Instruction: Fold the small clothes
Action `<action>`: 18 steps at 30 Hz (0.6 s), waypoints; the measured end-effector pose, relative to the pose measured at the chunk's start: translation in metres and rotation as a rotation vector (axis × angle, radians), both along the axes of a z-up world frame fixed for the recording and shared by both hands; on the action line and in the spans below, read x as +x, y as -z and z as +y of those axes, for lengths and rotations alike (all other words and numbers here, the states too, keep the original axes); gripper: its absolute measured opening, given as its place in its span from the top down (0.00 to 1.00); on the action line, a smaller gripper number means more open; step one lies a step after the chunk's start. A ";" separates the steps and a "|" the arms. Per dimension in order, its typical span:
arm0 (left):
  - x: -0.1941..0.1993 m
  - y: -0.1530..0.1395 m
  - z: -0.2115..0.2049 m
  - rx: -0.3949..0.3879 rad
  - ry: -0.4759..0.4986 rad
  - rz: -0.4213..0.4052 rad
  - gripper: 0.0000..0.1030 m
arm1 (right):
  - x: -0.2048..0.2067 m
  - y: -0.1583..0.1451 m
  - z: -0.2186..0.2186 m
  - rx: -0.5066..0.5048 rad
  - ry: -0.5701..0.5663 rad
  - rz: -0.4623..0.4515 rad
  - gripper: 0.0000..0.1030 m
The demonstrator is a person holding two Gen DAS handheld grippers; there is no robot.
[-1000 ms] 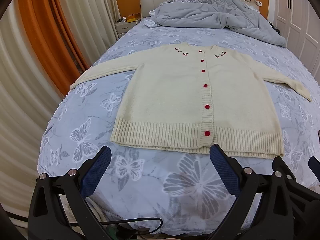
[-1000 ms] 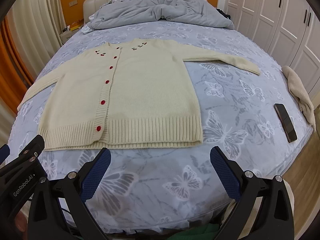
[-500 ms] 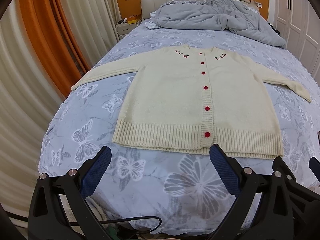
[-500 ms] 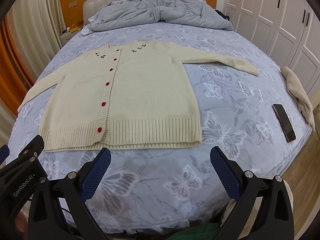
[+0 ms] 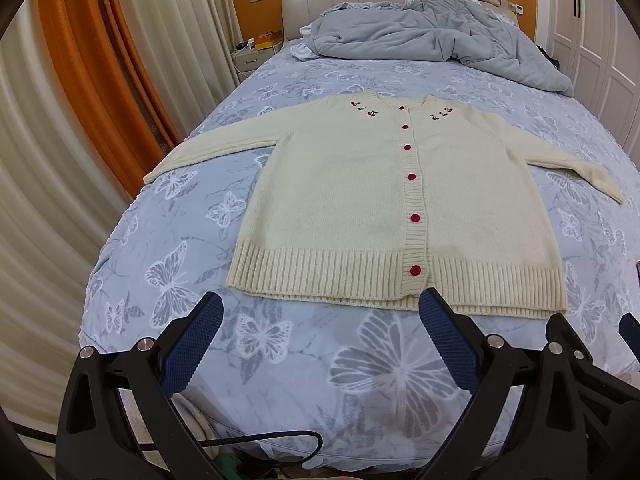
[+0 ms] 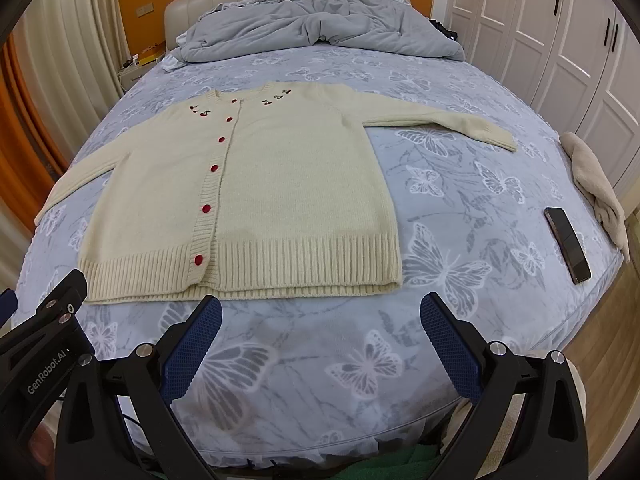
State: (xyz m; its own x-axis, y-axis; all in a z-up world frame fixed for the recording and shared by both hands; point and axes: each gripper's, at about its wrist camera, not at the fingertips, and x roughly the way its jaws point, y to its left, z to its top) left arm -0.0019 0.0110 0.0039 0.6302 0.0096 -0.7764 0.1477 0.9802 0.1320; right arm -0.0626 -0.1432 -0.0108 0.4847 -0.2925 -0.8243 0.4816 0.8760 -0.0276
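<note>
A cream knitted cardigan [image 5: 360, 208] [image 6: 272, 184] with red buttons and cherry embroidery lies flat and buttoned on the bed, front up, both sleeves spread out to the sides. Its ribbed hem faces me. My left gripper [image 5: 320, 312] is open, hovering just short of the hem near the lowest button. My right gripper [image 6: 320, 312] is open too, just in front of the hem's right half. Neither holds anything. The left gripper's black body [image 6: 44, 328] shows at the right wrist view's left edge.
The bed [image 5: 192, 288] has a blue butterfly-print sheet and a crumpled grey duvet [image 5: 420, 36] at the headboard. A dark phone [image 6: 567, 244] and a beige cloth [image 6: 596, 184] lie near the bed's right edge. Curtains [image 5: 80, 80] hang left, white wardrobes [image 6: 560, 40] right.
Both views have shifted slightly; the cardigan sits a little lower and nearer in the frames. Both grippers stay open and the cardigan has not moved on the bed.
</note>
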 end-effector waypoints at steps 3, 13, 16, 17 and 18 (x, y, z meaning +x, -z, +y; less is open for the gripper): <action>0.000 -0.001 0.000 0.001 0.000 0.000 0.07 | 0.000 0.000 0.000 0.001 0.000 -0.001 0.05; 0.000 -0.001 -0.001 0.000 -0.001 0.000 0.07 | 0.000 0.000 0.000 0.000 0.001 0.000 0.05; 0.000 -0.001 -0.001 0.001 0.000 -0.001 0.07 | 0.001 0.000 0.000 0.003 0.001 0.000 0.05; 0.000 -0.001 -0.001 0.001 0.000 -0.001 0.07 | 0.001 0.000 0.000 0.002 0.001 0.001 0.05; 0.000 -0.001 -0.001 0.002 -0.001 0.000 0.07 | 0.001 0.000 0.000 0.001 0.001 0.001 0.05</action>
